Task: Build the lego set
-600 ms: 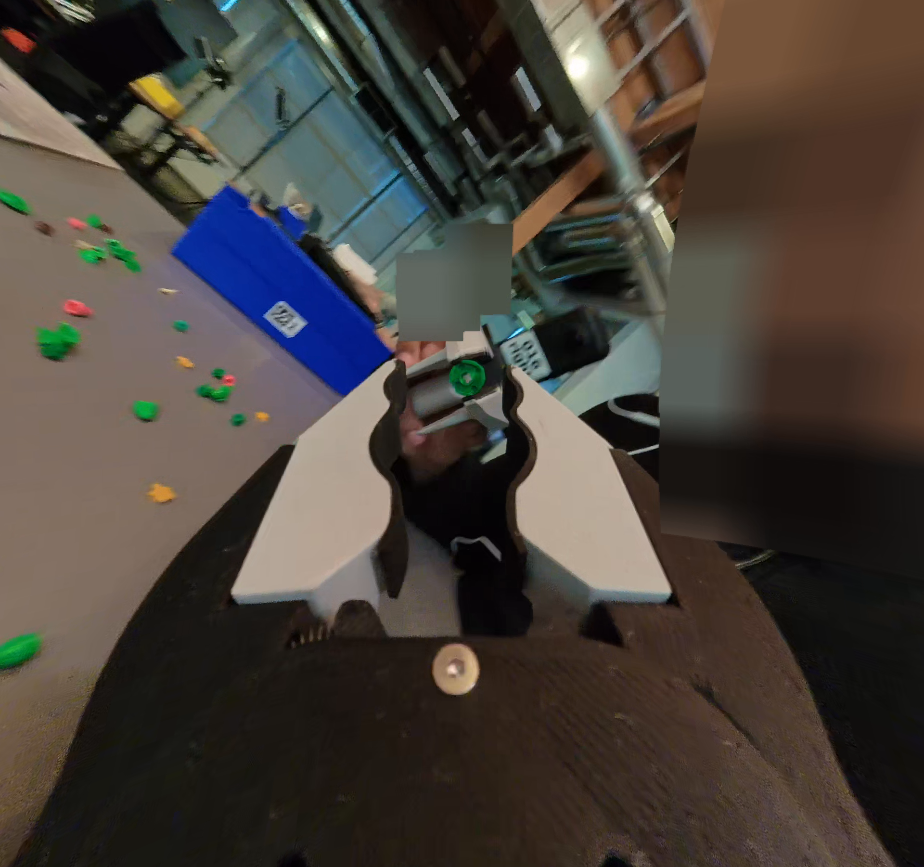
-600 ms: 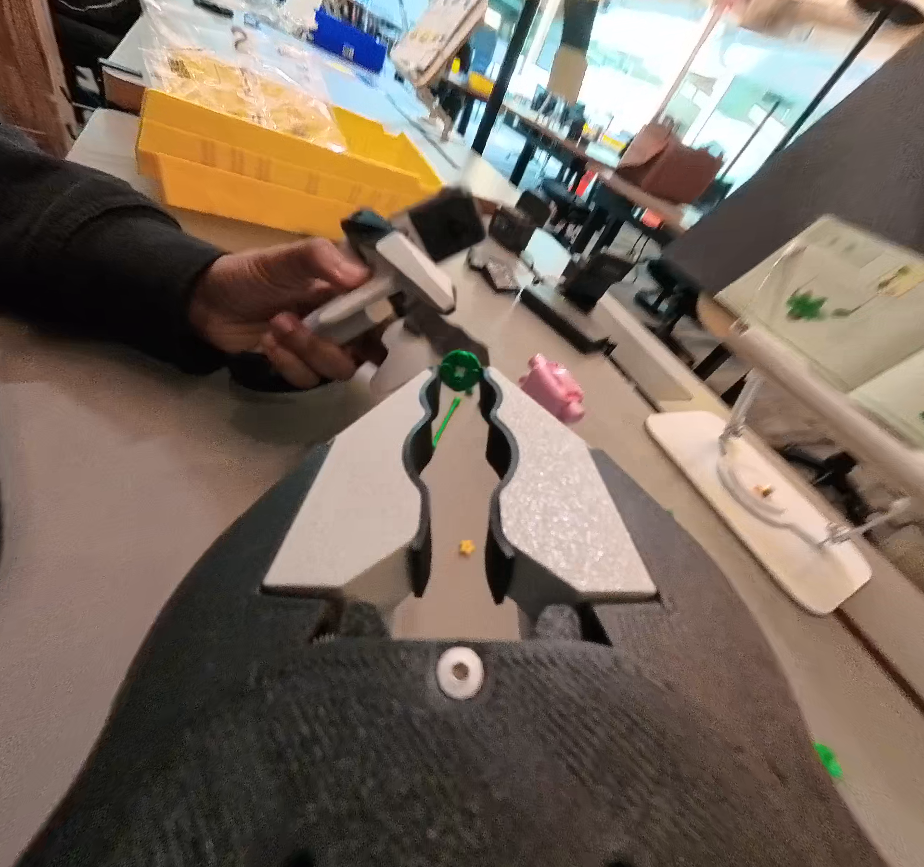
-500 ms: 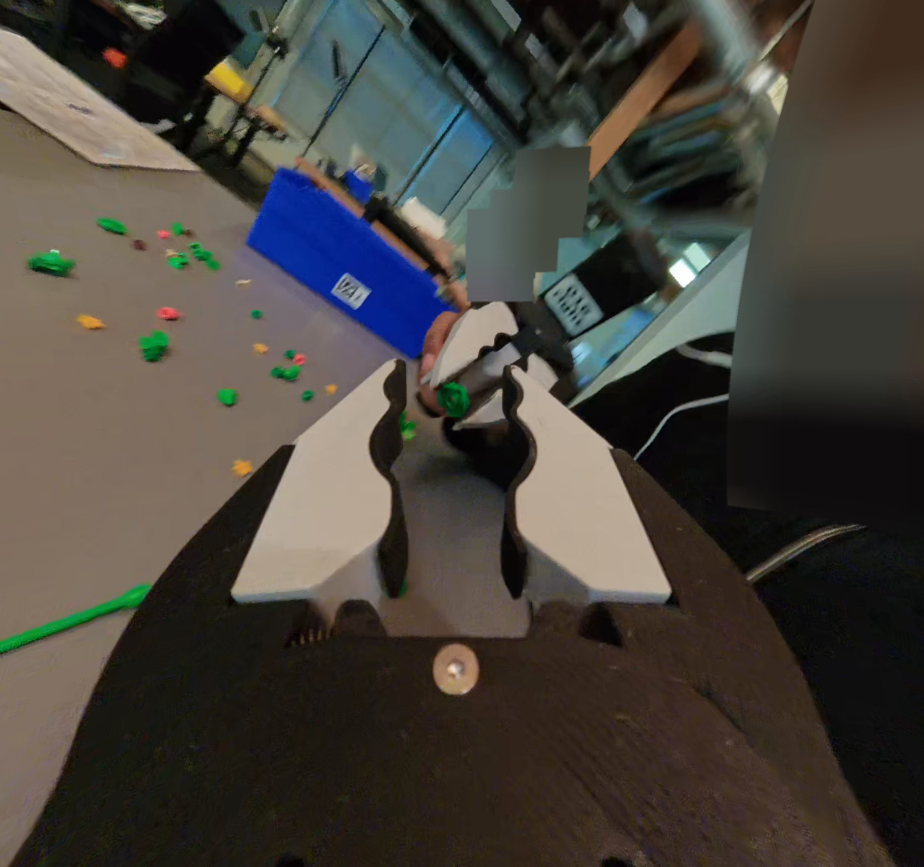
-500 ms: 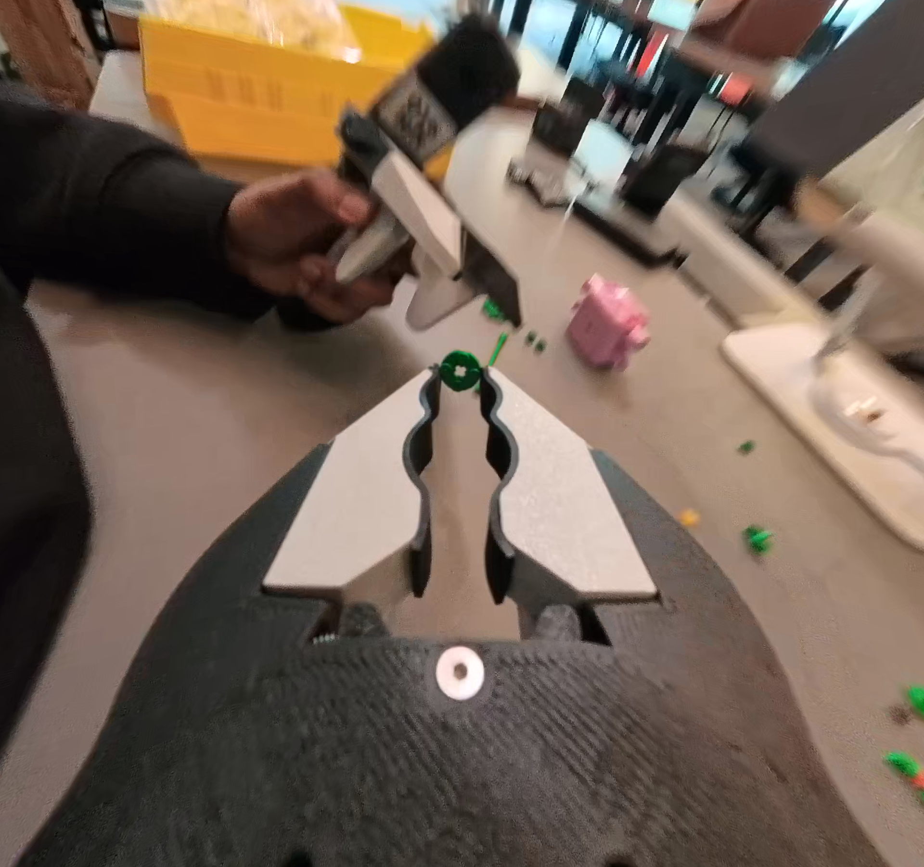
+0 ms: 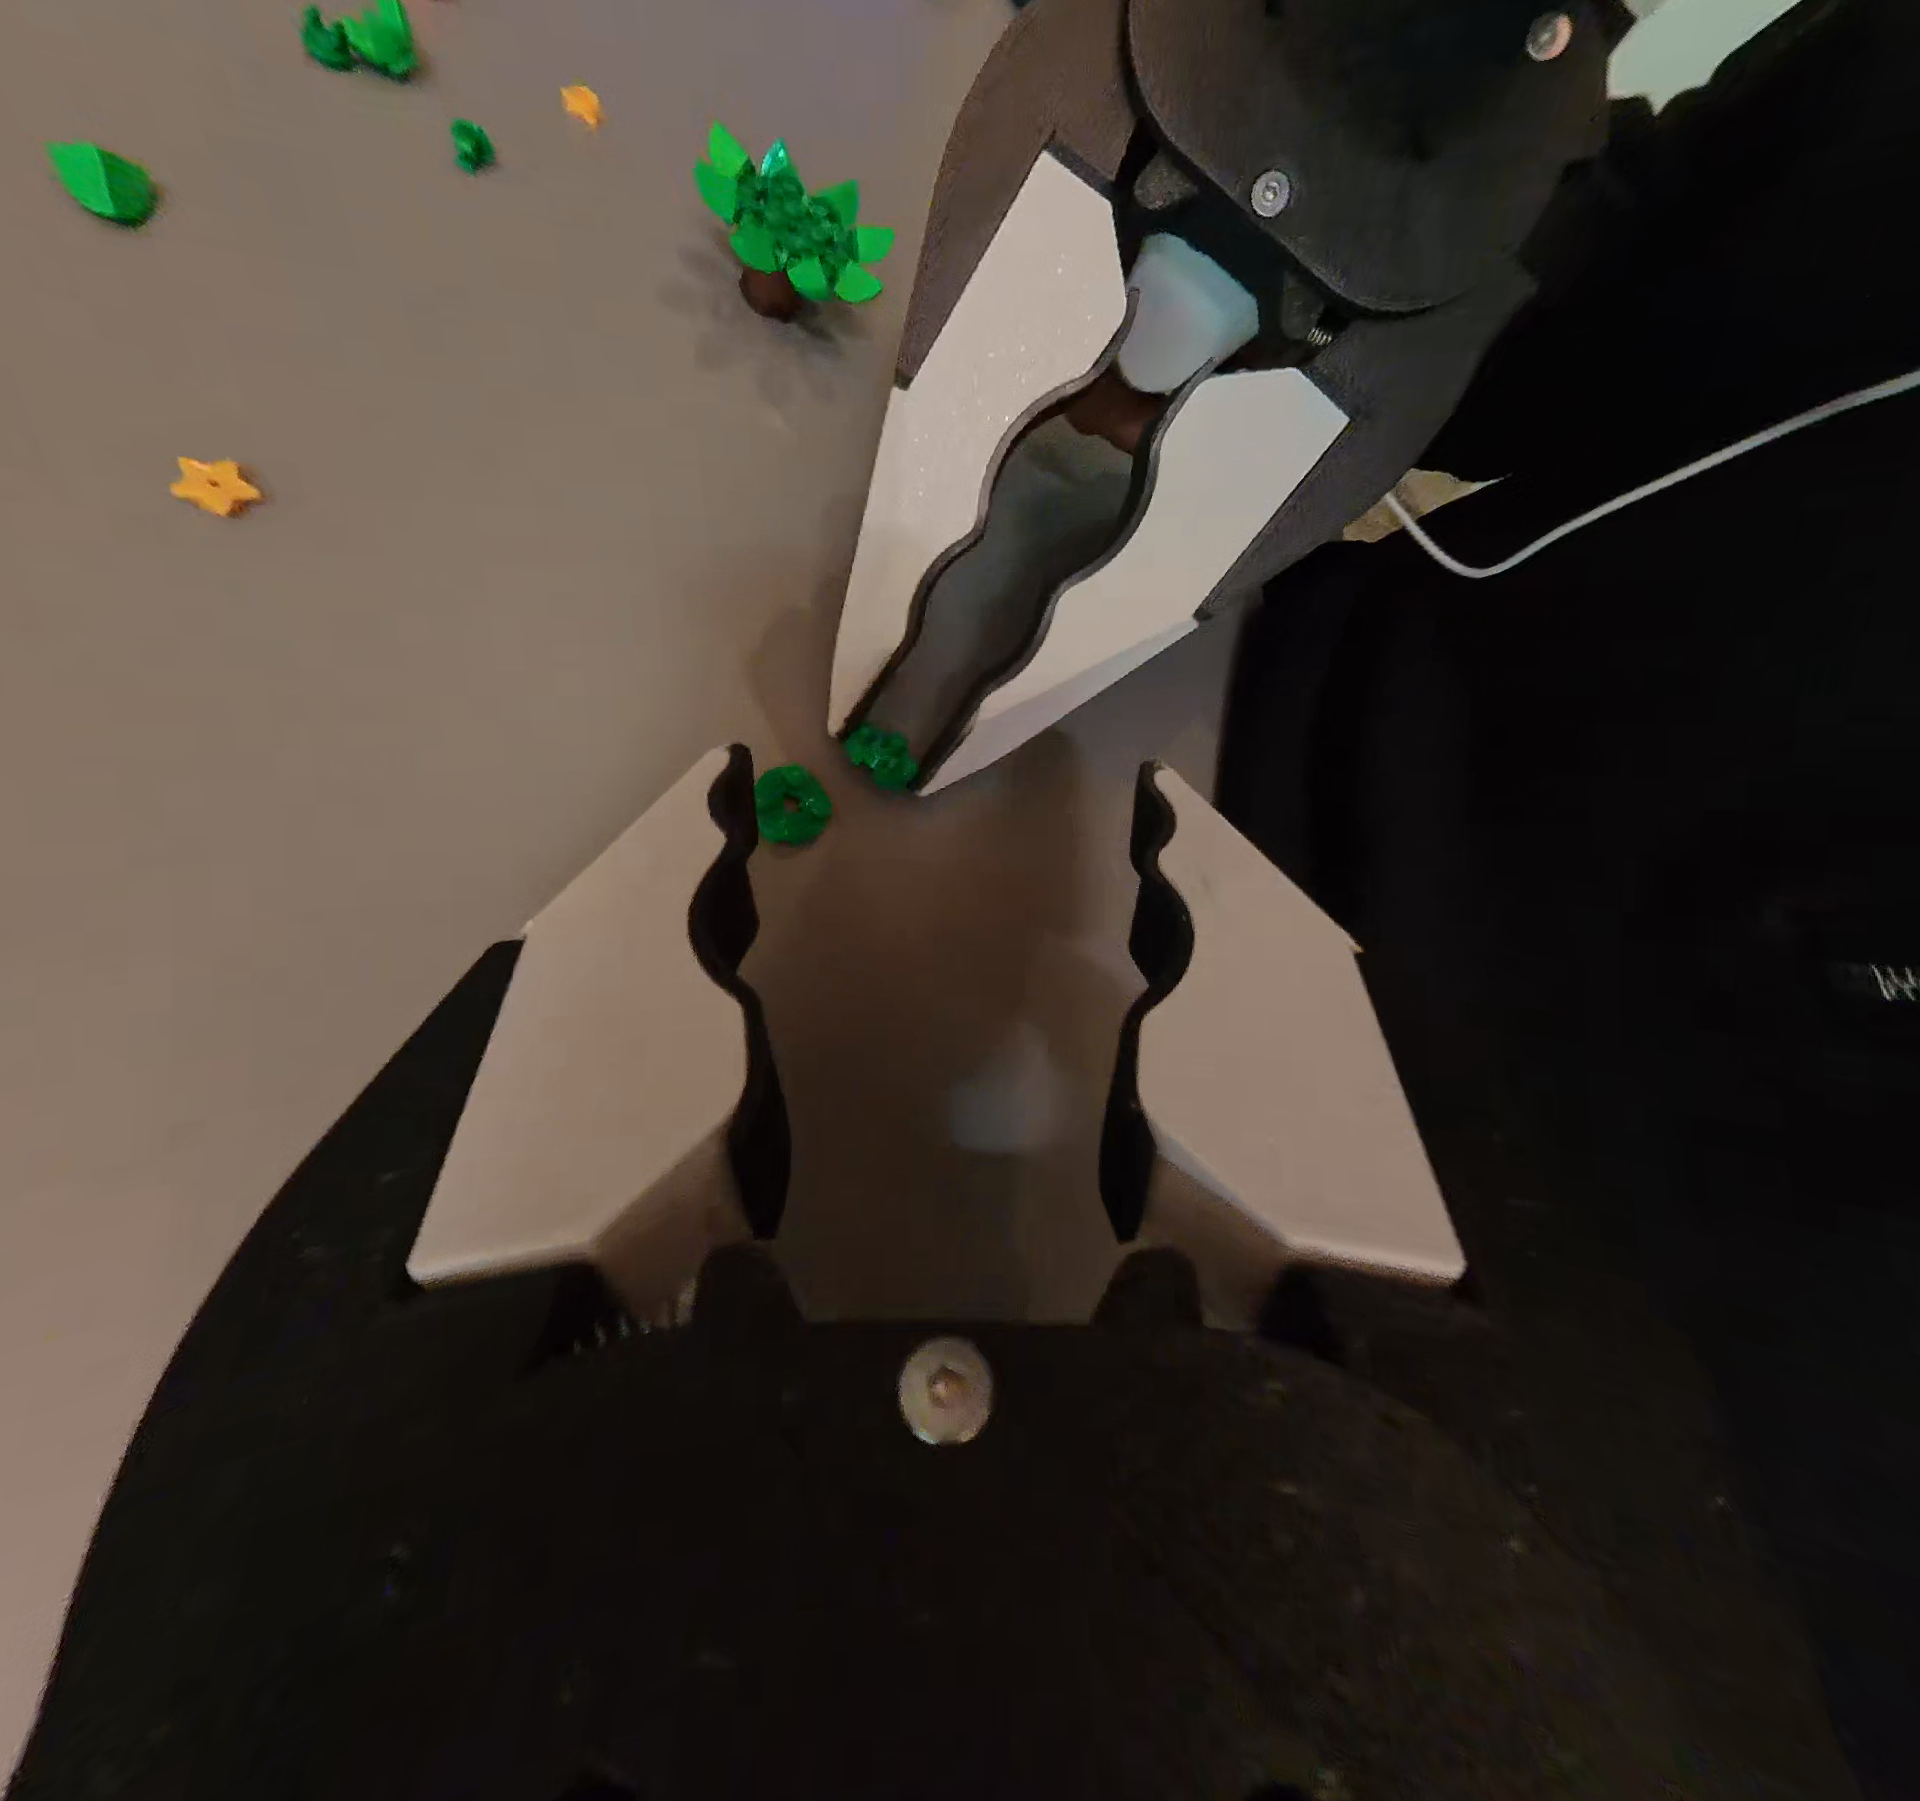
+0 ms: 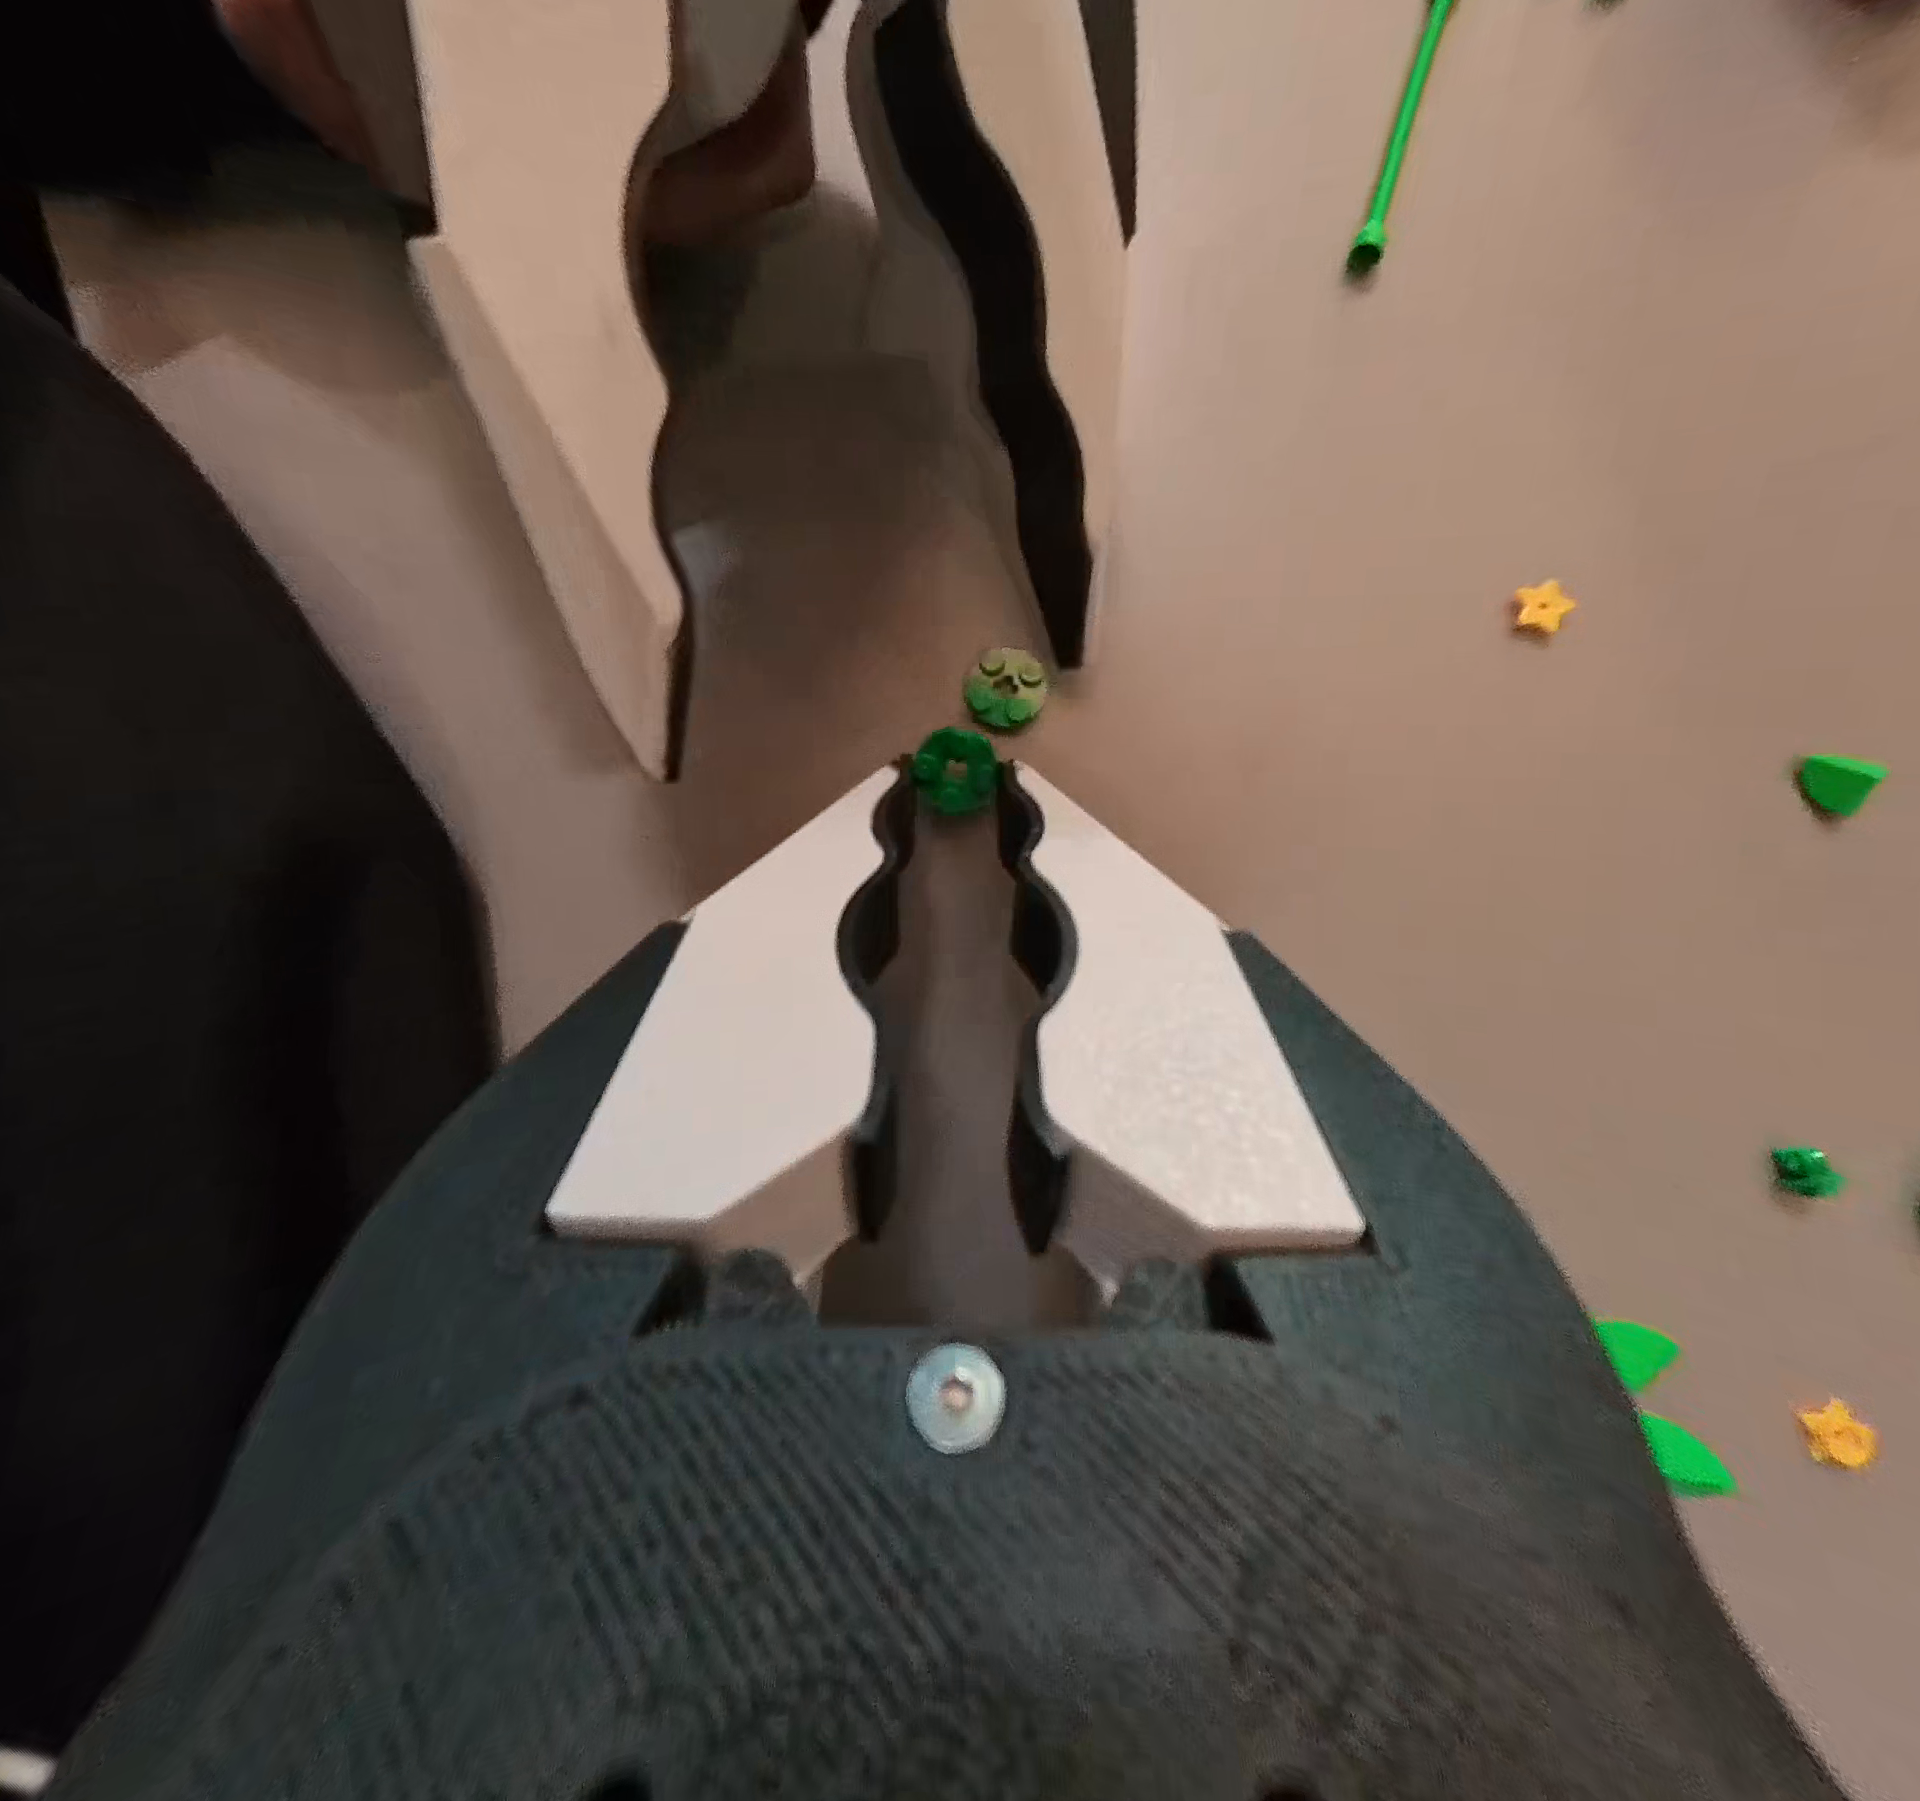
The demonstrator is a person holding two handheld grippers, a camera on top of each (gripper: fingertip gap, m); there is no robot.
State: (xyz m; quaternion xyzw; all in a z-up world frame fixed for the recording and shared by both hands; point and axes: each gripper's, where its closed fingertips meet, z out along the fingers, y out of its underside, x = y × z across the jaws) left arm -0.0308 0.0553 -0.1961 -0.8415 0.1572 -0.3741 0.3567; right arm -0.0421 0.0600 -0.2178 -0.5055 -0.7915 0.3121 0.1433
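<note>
- Two round green lego pieces sit almost touching: one round green piece (image 6: 957,772) pinched at the tips of the right hand-held gripper (image 6: 956,777), the other round green piece (image 5: 792,805) lying on the surface (image 5: 416,608) just beside the left fingertip of the left hand-held gripper (image 5: 940,795).
- The left hand-held gripper is spread wide, holding nothing.
- Half a second ago both hand-held grippers were raised and tilted; now both point down at the surface, tips close.
- A small green lego plant (image 5: 795,229) stands farther off.
</note>
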